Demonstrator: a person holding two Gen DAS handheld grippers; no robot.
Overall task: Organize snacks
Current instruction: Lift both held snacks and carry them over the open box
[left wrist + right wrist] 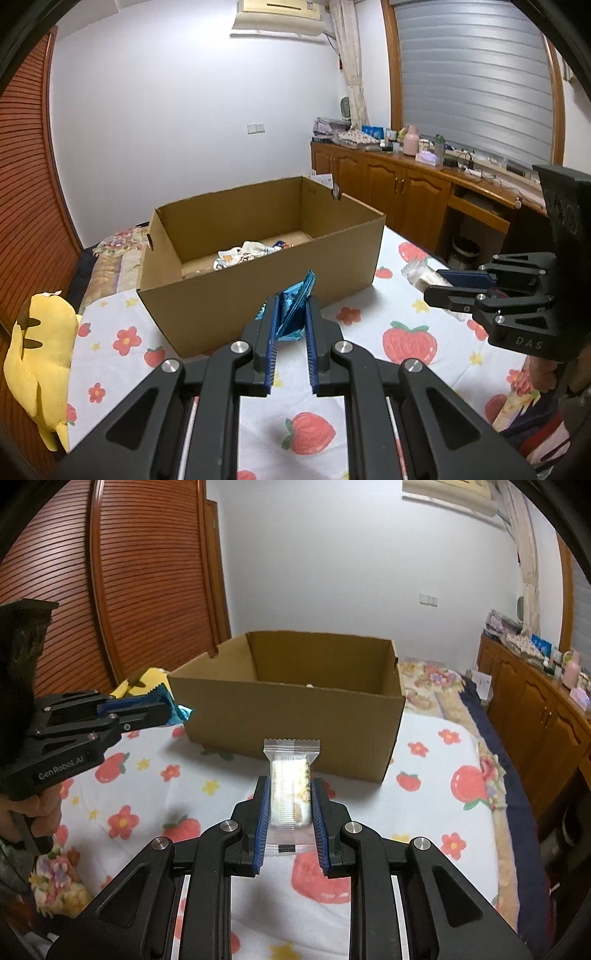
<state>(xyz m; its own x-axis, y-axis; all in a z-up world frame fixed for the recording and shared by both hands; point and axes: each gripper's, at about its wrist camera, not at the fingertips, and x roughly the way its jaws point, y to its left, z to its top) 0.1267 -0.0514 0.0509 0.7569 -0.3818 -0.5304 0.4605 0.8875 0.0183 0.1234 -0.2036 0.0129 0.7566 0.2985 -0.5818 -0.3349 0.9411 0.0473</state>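
While both your grippers are closed, the left gripper [290, 321] on a blue foil packet [291, 310] and the right gripper [290, 805] on a clear-wrapped snack [290, 786], the cardboard box [258, 258] lies straight ahead, nearer your left.

The cardboard box [258, 266] sits on the bed cover [369, 332] with a few wrappers [247, 254] inside it, the plush toy [40, 362] off its left side, the cabinet [399, 188] behind-right of it, and both held snacks just in front of it.
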